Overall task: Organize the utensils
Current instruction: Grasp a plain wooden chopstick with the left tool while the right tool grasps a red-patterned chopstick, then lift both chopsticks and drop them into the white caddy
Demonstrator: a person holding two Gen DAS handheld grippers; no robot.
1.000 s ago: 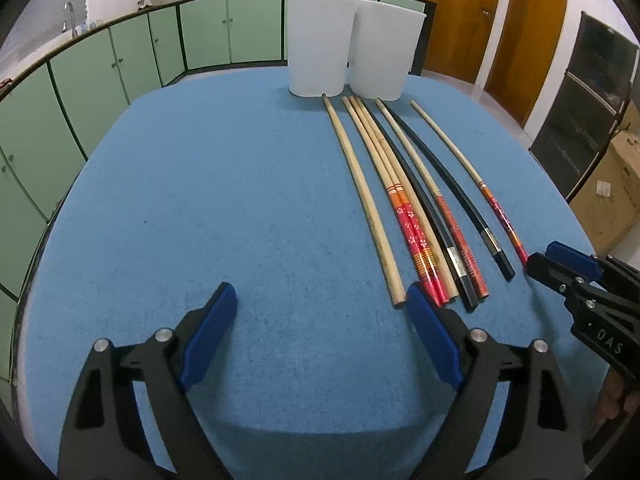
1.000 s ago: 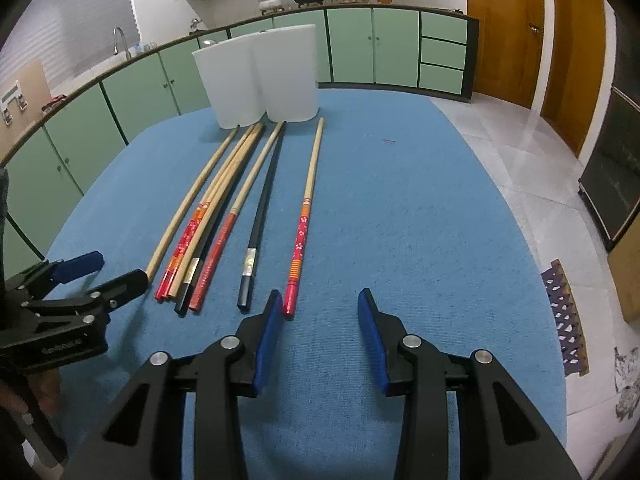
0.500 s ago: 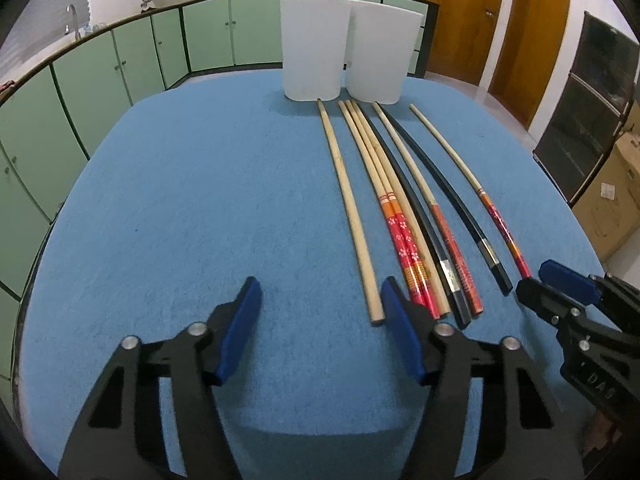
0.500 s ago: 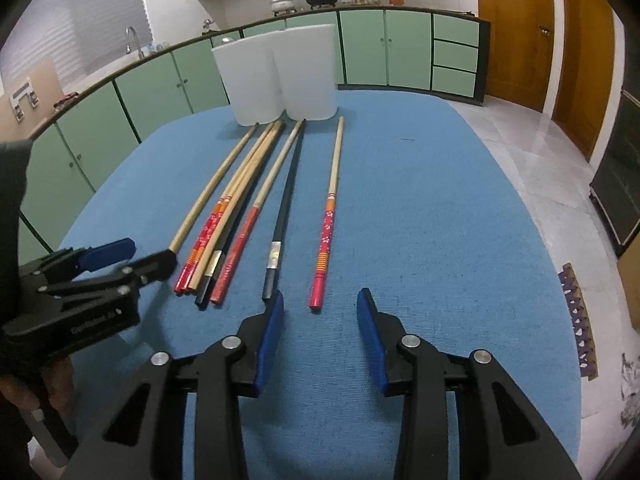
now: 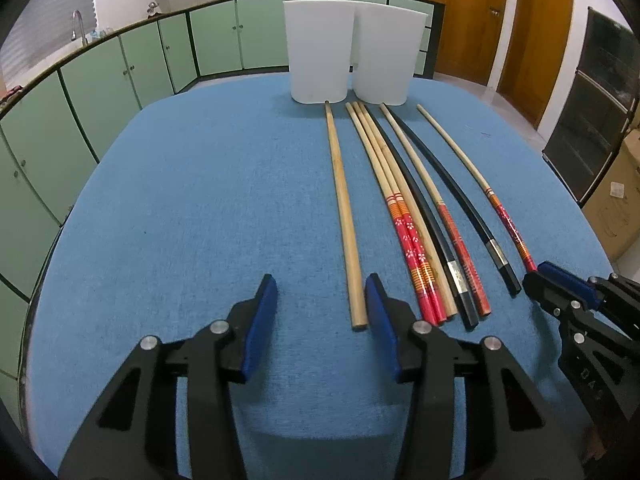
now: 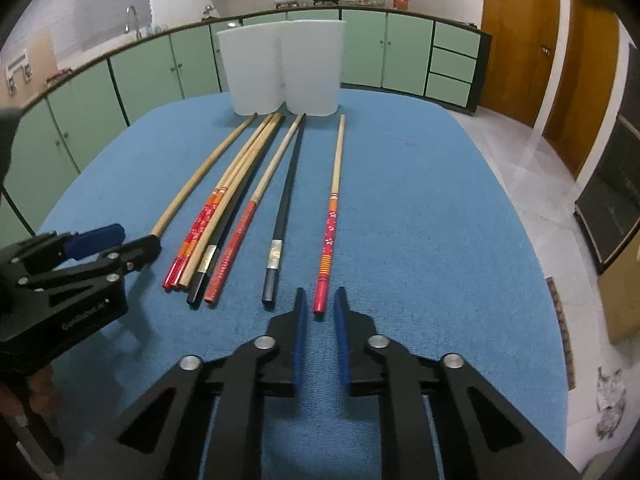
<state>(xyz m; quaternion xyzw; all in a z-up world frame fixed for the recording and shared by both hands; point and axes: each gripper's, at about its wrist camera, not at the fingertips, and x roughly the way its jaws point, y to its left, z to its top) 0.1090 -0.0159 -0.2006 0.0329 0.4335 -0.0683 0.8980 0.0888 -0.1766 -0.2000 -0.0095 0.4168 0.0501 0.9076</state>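
Several long chopsticks lie side by side on a blue table (image 5: 180,208). A plain wooden chopstick (image 5: 344,216) is leftmost, its near end just inside my open left gripper (image 5: 322,296), by the right finger. A red-handled chopstick (image 6: 330,216) lies rightmost, its near end just ahead of my right gripper (image 6: 320,308), whose jaws stand narrowly apart and empty. Between them lie two red flowered chopsticks (image 5: 408,236), black chopsticks (image 6: 280,216) and a red one. Two white containers (image 5: 320,62) (image 6: 312,68) stand at the far ends.
The blue table's right edge (image 6: 532,248) drops to a tiled floor. Green kitchen cabinets (image 5: 120,76) run behind the table. Wooden doors (image 6: 516,36) stand at the back right. A cardboard box (image 5: 616,196) sits on the floor at the right.
My left gripper has moved right toward the plain wooden chopstick and narrowed. My right gripper has moved forward to the red-handled chopstick's near end and its jaws have closed most of the way.
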